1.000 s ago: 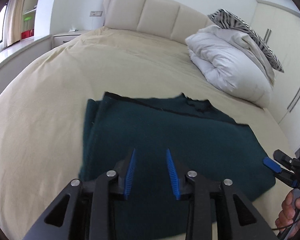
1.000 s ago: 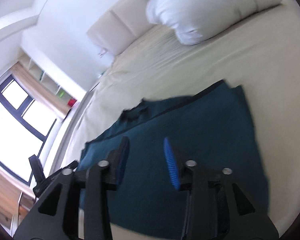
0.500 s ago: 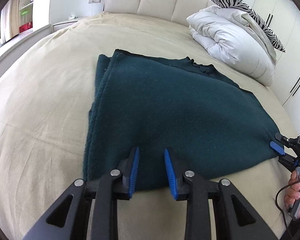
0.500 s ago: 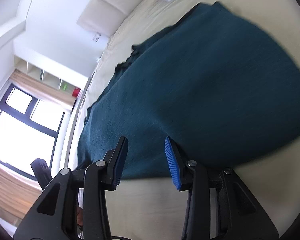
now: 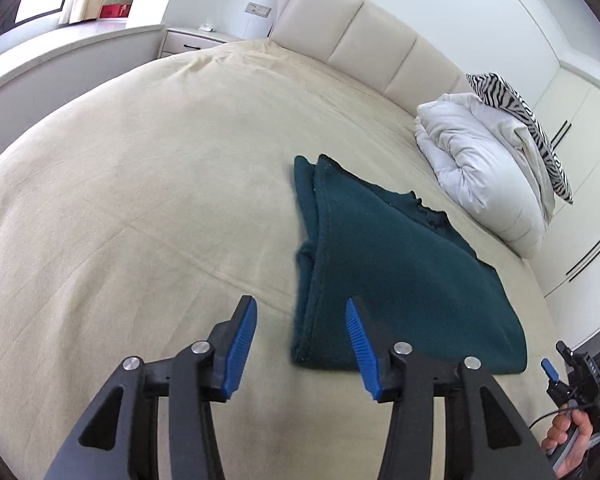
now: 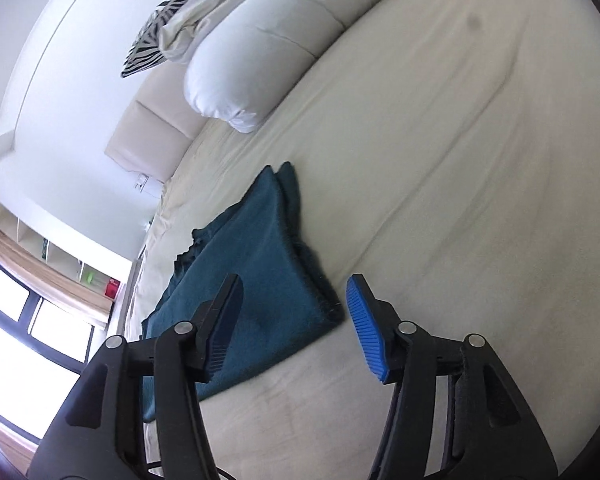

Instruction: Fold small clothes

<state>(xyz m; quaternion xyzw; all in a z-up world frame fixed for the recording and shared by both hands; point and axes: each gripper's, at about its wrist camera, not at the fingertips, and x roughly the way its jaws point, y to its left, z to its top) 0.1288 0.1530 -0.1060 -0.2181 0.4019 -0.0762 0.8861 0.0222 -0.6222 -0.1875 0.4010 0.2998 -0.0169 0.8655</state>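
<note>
Where left view catches a hand (image 5: 568, 438), right view only garment (image 6: 256, 272).

The folded cloth (image 5: 400, 264) lies on the bed (image 5: 160, 184). The duvet (image 5: 480, 176) sits behind it, near the headboard (image 5: 360, 44).

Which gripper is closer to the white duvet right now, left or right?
Right. The right gripper is at the green cloth's corner on the white duvet's side; the left gripper is at the opposite corner.
</note>
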